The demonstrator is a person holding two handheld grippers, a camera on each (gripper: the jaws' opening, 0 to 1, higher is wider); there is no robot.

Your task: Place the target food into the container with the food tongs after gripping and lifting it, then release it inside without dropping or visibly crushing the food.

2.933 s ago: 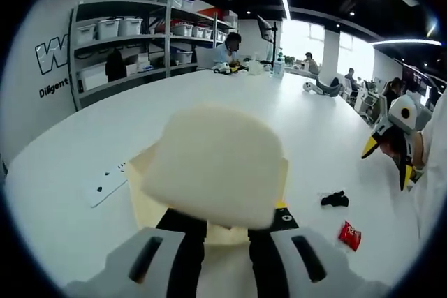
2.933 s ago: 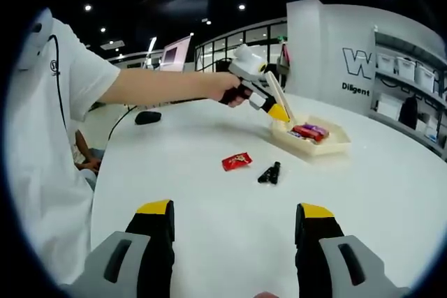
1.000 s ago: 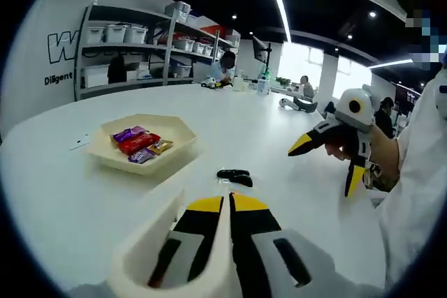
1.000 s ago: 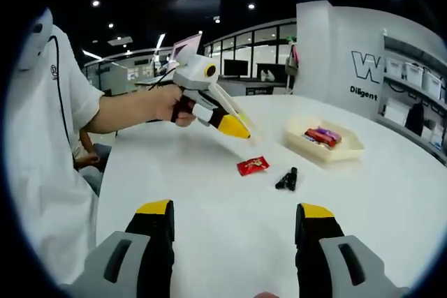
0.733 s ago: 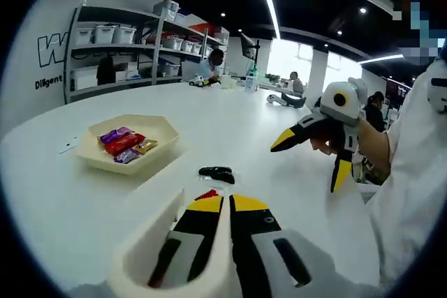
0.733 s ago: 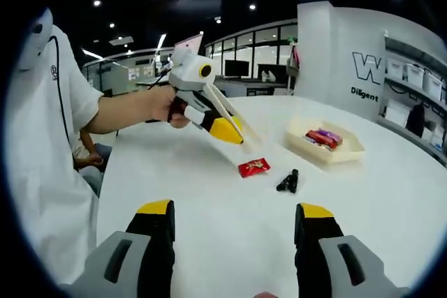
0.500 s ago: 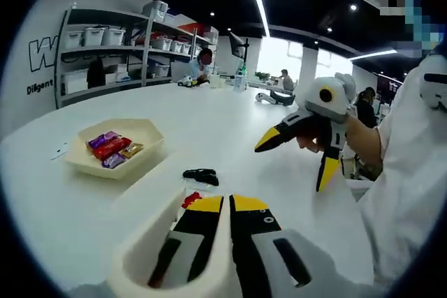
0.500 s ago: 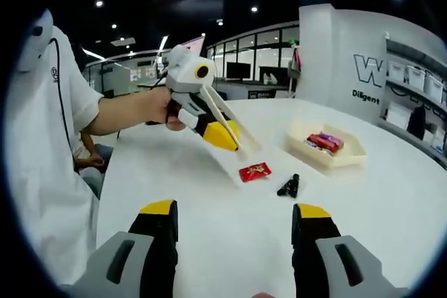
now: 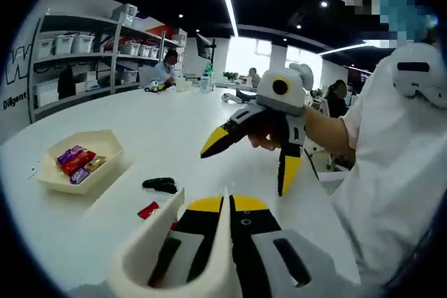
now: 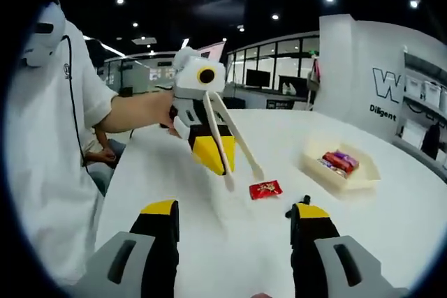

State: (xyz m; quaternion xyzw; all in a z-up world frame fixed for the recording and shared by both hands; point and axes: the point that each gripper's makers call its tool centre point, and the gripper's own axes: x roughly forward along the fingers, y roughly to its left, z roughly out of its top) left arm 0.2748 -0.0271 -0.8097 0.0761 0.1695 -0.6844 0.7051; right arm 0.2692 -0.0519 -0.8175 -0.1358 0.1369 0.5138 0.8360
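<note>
Left hand-held gripper (image 10: 209,146) swung over red snack (image 10: 265,189).

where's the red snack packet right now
The red snack packet lies flat on the white table, between the tongs' tips and the black clip; the tray sits farther right.

Red food packet (image 10: 265,189), cream container (image 10: 341,167), white table (image 10: 209,242)

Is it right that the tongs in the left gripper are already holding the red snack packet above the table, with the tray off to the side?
No. The red snack packet lies flat on the table. In the right gripper view, the tongs in the left gripper hang open and empty just beside it. The tray does sit off to the side.
</note>
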